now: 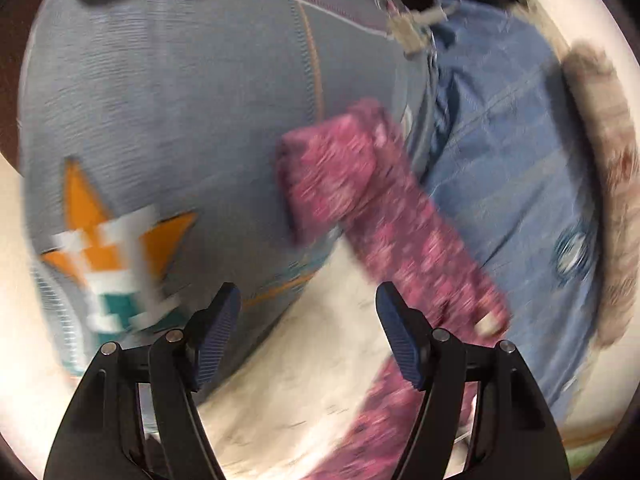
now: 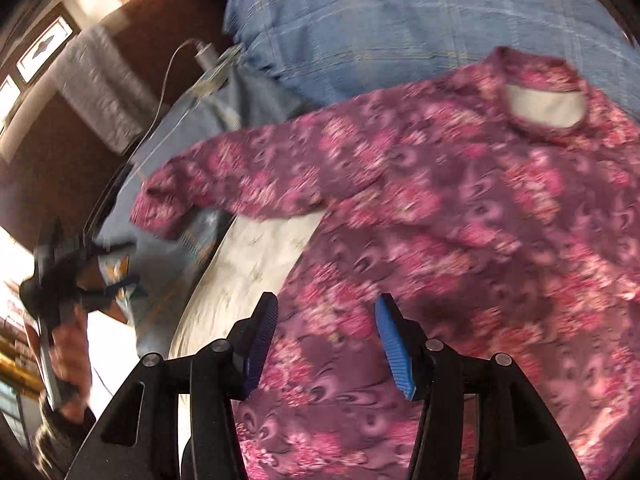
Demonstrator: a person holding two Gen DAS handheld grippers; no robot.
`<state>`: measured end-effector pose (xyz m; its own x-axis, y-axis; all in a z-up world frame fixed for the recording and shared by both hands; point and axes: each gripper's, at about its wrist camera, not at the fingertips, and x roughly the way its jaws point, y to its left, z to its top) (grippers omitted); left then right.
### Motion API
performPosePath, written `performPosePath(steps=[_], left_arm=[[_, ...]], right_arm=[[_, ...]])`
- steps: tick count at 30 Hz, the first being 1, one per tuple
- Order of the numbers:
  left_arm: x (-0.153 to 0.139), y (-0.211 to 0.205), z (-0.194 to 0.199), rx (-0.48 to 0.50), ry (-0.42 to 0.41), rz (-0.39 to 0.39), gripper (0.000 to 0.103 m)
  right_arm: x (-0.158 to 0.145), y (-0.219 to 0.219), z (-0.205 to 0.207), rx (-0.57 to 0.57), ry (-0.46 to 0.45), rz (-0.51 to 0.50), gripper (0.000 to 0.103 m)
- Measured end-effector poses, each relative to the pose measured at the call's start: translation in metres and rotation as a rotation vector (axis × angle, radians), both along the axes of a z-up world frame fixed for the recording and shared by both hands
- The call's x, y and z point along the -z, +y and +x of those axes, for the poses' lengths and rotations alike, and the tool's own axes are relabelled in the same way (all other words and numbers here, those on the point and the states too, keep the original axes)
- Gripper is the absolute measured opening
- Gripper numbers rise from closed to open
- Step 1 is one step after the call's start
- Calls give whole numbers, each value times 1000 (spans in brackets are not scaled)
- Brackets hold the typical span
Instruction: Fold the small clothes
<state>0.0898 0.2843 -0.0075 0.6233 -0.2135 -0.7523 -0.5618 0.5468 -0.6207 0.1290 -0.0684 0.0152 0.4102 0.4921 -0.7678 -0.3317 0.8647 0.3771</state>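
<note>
Blue-padded jaws of the right gripper (image 2: 326, 344) stand spread above the pink floral top (image 2: 440, 220), pinching nothing; the left gripper (image 1: 308, 332) is likewise spread and empty. One top lies face-up on the cream sheet (image 2: 248, 264), one sleeve (image 1: 360, 184) outstretched. Pinch that cuff first and carry it across the chest. Count: two grippers, one grey star pillow (image 1: 180, 100), one blue pillow (image 1: 500, 140).

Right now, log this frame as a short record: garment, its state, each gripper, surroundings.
garment: pink floral top, long-sleeved
state: spread flat, unfolded; sleeve stretched outward
left gripper: open, nothing between its fingers
right gripper: open above the top, gripping nothing
beneath: white sheet
nearby: grey shirt with orange star, blue plaid cloth
</note>
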Motion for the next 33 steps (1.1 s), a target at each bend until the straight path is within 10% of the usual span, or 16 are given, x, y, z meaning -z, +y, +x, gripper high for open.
performPosePath(steps=[9, 21, 22, 24, 33], left_arm=[[21, 23, 12, -291, -30, -322, 70], [11, 30, 55, -179, -75, -114, 75], [15, 31, 61, -168, -83, -138, 71], [19, 30, 70, -142, -80, -153, 20], [-55, -55, 88, 67, -219, -8, 15]], right_arm=[[24, -29, -13, 11, 56, -13, 52], [36, -62, -14, 42, 77, 89, 56], [34, -63, -16, 37, 72, 88, 56], [32, -67, -19, 33, 57, 84, 56], [16, -107, -27, 92, -20, 122, 55]])
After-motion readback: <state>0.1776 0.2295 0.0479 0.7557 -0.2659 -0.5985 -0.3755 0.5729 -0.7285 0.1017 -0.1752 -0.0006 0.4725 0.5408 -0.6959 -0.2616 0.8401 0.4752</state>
